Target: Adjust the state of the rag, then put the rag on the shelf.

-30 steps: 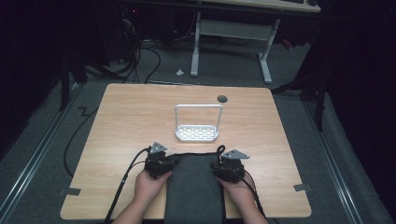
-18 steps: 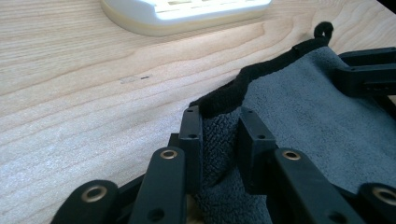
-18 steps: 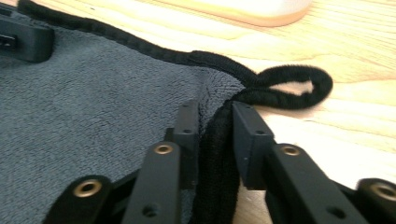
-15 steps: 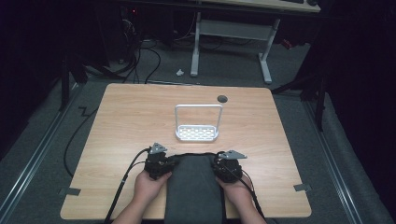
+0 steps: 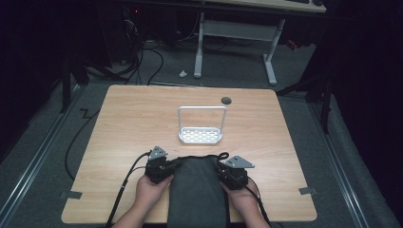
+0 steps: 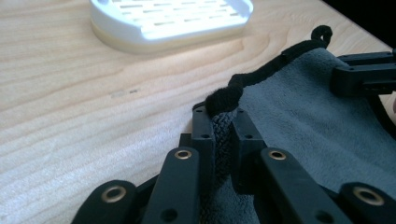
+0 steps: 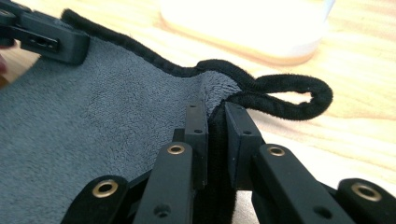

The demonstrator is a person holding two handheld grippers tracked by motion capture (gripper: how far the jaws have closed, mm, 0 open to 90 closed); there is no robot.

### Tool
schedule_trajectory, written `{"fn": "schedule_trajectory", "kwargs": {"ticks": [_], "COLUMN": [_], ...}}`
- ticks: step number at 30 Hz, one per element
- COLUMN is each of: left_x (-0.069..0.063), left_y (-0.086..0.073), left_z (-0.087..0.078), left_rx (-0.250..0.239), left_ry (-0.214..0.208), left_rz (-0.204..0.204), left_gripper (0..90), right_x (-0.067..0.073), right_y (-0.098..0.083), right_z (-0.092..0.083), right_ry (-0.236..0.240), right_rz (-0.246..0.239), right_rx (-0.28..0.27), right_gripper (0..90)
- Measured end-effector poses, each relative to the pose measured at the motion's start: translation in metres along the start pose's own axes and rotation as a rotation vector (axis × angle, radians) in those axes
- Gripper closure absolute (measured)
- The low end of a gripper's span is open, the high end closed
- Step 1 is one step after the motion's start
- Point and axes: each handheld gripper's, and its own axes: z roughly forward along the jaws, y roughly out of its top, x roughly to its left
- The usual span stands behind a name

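Observation:
A grey cloth [image 5: 197,190] with black piping lies at the table's near edge between the person's hands. My left gripper [image 5: 175,164] is shut on its far left corner. In the left gripper view the piping bunches between the pads of that gripper [image 6: 223,116]. My right gripper [image 5: 222,167] is shut on the far right corner. In the right gripper view the cloth [image 7: 93,116] is pinched in that gripper [image 7: 214,112], just beside a black hanging loop [image 7: 289,93]. Both pairs of jaws have just been closing on the cloth. A white slotted tray [image 5: 200,136] with a hoop handle stands just beyond the cloth.
A dark round grommet [image 5: 226,100] sits near the table's far edge. The tray [image 6: 168,18] lies close ahead of both grippers. Black cables trail from the grippers over the table's near left part. A white desk frame [image 5: 233,33] and floor cables lie beyond the table.
The right hand has shifted slightly at the cloth's right corner. The left hand has stayed put, and the cloth and tray lie as before.

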Motion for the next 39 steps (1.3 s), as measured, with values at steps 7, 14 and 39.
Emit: {"fn": "schedule_trajectory", "kwargs": {"ticks": [7, 14, 39], "left_x": [-0.008, -0.017, -0.048], "left_y": [-0.001, 0.003, 0.061], "left_z": [-0.008, -0.017, -0.055], "left_rx": [-0.078, -0.111, -0.266], "left_ry": [0.013, 0.029, 0.055], "left_rz": [-0.012, 0.017, 0.122], "left_gripper": [82.9, 82.9, 82.9], "right_x": [0.008, 0.013, 0.010], "right_y": [0.001, 0.007, 0.043], "right_z": [-0.011, -0.022, -0.061], "right_ry": [-0.028, -0.042, -0.051], "right_rz": [-0.030, -0.039, -0.036], "right_rx": [-0.057, -0.114, -0.310], "right_gripper": [81.1, 81.1, 81.1]}}
